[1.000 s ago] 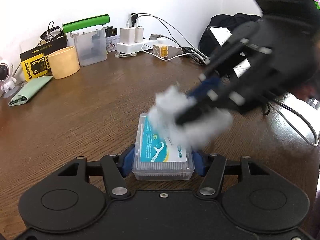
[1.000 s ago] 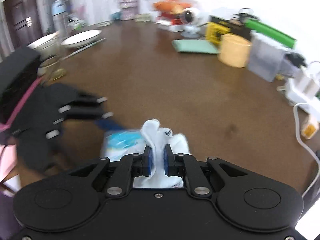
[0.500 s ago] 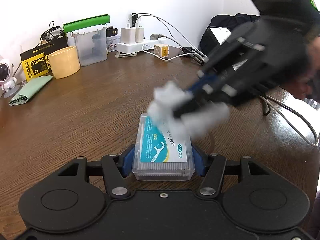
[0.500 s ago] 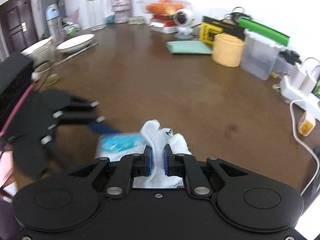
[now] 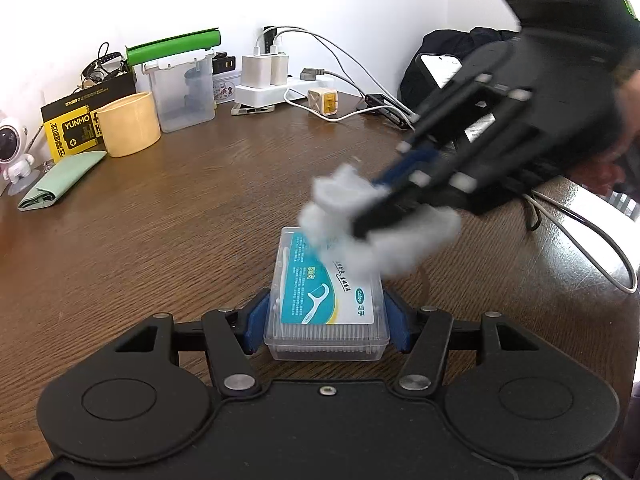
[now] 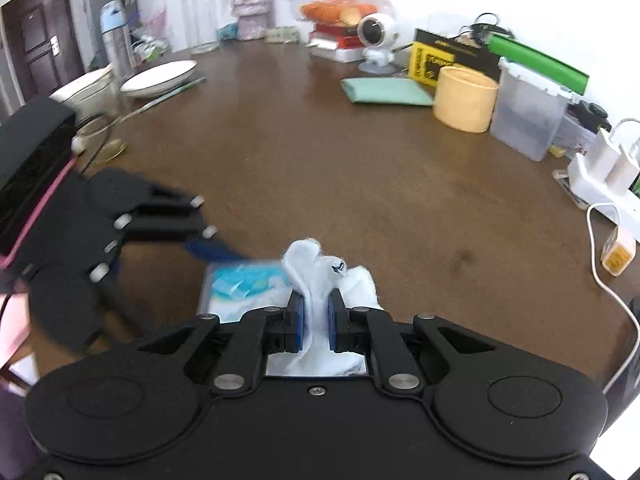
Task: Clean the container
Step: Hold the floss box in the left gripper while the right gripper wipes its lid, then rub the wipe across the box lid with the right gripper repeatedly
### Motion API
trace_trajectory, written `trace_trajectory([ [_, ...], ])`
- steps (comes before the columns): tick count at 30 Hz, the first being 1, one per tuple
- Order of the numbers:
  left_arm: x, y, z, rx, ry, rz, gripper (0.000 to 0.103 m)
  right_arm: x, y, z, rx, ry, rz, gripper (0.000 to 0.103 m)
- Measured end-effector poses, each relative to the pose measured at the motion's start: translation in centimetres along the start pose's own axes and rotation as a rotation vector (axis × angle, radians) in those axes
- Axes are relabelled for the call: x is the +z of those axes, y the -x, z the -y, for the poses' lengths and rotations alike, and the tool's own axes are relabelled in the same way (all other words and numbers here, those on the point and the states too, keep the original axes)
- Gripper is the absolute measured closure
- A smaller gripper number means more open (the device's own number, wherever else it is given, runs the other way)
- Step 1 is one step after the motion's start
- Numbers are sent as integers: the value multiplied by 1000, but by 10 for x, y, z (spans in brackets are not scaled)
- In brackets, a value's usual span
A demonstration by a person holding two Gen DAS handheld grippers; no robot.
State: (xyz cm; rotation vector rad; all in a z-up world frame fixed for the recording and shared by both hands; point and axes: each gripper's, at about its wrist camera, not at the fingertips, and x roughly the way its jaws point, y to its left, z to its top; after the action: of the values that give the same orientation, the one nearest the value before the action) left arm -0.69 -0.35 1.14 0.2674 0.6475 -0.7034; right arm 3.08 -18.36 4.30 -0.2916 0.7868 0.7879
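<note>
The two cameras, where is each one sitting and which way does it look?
Left wrist: sits on the left gripper, looking down along its fingers at the floss pick box they clamp; the right gripper shows too.
Right wrist: sits on the right gripper, looking down at the white cloth it pinches; the left gripper shows.
Both show the box, the cloth and the wooden table.

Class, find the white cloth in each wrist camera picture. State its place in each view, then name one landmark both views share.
Left wrist view: the white cloth is right of centre, clamped in the right gripper, over the far end of the floss-pick box.
Right wrist view: the cloth is at lower centre, between the blue pads.
Shared landmark: the yellow cup.
</note>
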Motion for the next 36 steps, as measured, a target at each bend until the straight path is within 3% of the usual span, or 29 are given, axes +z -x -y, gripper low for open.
trace_trajectory([
  [5, 0, 0, 0, 0, 1, -1, 45, 7, -10, -24, 122, 27, 28, 91],
  [13, 0, 0, 0, 1, 1, -1, 45, 5, -8, 9, -41, -38, 35, 91],
  [20, 0, 0, 0, -2, -1, -1, 45, -1, -4, -19, 111, -22, 44, 91],
  [23, -1, 1, 0, -2, 1, -3, 45, 8, -15, -17, 82, -16, 60, 91],
  [26, -1, 2, 0, -2, 1, -3, 45, 11, -15, -3, -41, -32, 63, 91],
  [28, -1, 1, 0, -3, 3, -3, 45, 6, -8, 3, -64, -46, 57, 91],
  [36, 0, 1, 0, -3, -3, -3, 45, 1, -5, -28, 101, -6, 76, 91],
])
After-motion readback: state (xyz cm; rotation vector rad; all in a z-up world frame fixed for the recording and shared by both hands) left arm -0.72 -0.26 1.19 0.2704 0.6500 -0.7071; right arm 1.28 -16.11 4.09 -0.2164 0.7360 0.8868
